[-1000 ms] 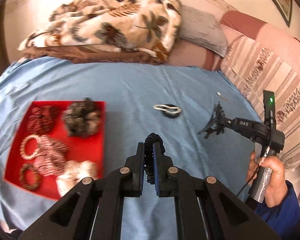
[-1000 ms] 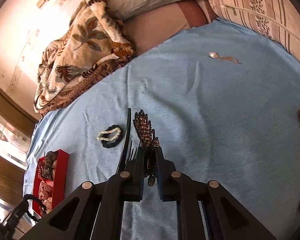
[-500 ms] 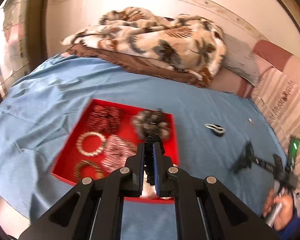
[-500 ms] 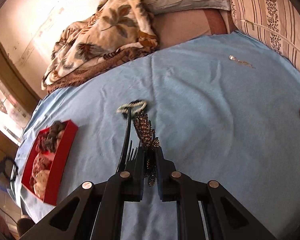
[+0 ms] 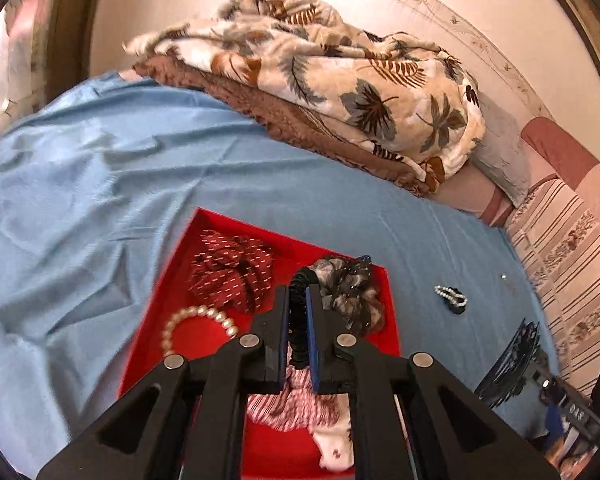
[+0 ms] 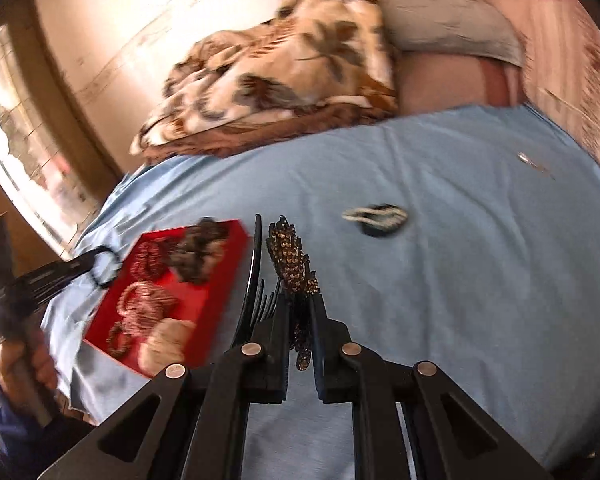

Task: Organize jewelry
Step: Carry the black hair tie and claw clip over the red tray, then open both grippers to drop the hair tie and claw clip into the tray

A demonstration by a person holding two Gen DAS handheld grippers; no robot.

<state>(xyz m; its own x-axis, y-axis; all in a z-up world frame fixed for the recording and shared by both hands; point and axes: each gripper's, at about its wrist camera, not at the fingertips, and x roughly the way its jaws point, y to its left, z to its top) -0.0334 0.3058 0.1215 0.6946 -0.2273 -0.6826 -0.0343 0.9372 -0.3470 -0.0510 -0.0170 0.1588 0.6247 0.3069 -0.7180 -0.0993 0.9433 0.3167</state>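
I am at the drop-off step, carrying two pieces to the red tray [image 5: 168, 276] on the blue bedsheet [image 5: 80, 184]. My left gripper [image 5: 296, 312] is pinched tight on a black coiled hair tie [image 5: 298, 280], which hangs just above the tray's middle, beside the grey-brown scrunchie [image 5: 352, 296] at the tray's far corner. Next, I judge, I should lower a little and part the jaws over a bare red patch, so the tie does not snag the scrunchie. My right gripper [image 6: 298, 320] is closed on a claw hair clip [image 6: 290, 256], black-toothed with a brown rhinestone back, held in the air off the tray's right side; it goes in after. The tray already holds a dark red dotted scrunchie [image 5: 228, 268], a pearl bracelet [image 5: 196, 318] and a striped pink scrunchie [image 5: 296, 408]. Well to the right of the tray, a pearl-trimmed black tie [image 5: 452, 298] lies on the sheet, not yet collected.
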